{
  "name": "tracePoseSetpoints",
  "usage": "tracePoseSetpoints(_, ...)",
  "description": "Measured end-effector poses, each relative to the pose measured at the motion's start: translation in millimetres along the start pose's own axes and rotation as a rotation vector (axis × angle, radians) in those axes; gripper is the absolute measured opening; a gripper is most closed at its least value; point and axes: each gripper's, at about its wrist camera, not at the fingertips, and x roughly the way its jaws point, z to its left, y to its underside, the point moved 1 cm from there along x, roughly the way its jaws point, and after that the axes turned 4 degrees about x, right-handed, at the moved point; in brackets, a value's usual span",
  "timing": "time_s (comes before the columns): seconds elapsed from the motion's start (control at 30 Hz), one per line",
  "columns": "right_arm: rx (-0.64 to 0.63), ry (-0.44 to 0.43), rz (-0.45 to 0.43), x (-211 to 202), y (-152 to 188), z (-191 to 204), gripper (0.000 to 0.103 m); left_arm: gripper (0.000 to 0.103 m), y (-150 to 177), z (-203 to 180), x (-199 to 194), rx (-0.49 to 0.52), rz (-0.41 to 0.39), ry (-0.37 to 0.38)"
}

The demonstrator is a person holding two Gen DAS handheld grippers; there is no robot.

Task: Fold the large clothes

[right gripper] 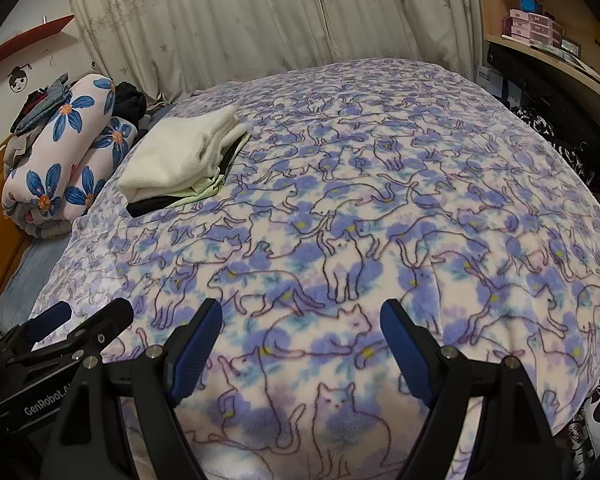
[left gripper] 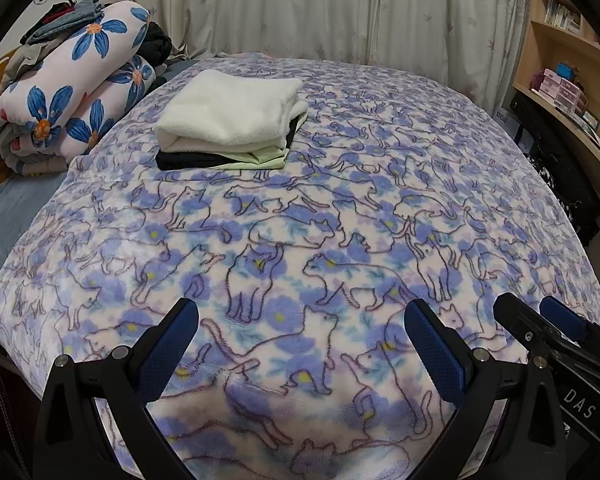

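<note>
On the cat-print blanket [left gripper: 300, 216], toward its far left corner, a stack of folded clothes [left gripper: 228, 120] is sitting, a white fleece piece topping pale green and black layers. Just beyond the blanket's left edge, a rolled flower-print quilt [left gripper: 72, 92] is lying. Over the blanket's near edge, the left gripper [left gripper: 300, 344] and right gripper [right gripper: 300, 340] are hovering side by side, jaws spread wide, gripping nothing.

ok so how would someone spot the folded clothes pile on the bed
Start from the bed's cat-print blanket and look to its far left part, just in from the rolled blue-flower quilt. The folded clothes pile lies there: a fluffy white piece on top, pale green and black layers beneath, the only plain fabrics among the prints.
</note>
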Motion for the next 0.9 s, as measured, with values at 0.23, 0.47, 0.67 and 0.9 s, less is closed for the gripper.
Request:
tracePoseSetpoints(0.23,0.001,0.001,0.003,3.0,2.9,-0.8,0.082,0.102,3.9,3.8,4.5,-0.001,0.004,0.003)
tracePoseSetpoints(0.47,0.001,0.001,0.005,3.8,3.0,-0.8,0.082,0.102,2.1,1.9,3.9,0.001,0.004,0.0)
tracePoseSetpoints(0.67,0.004,0.0,0.011,6.2,5.3,-1.7,0.082,0.102,3.7,4.2,6.0,0.0,0.008,0.003)
tracePoseSetpoints(0.9,0.004,0.0,0.013,7.6,6.4,-2.9,0.082,0.102,7.4,6.9,9.5,0.001,0.014,0.003)
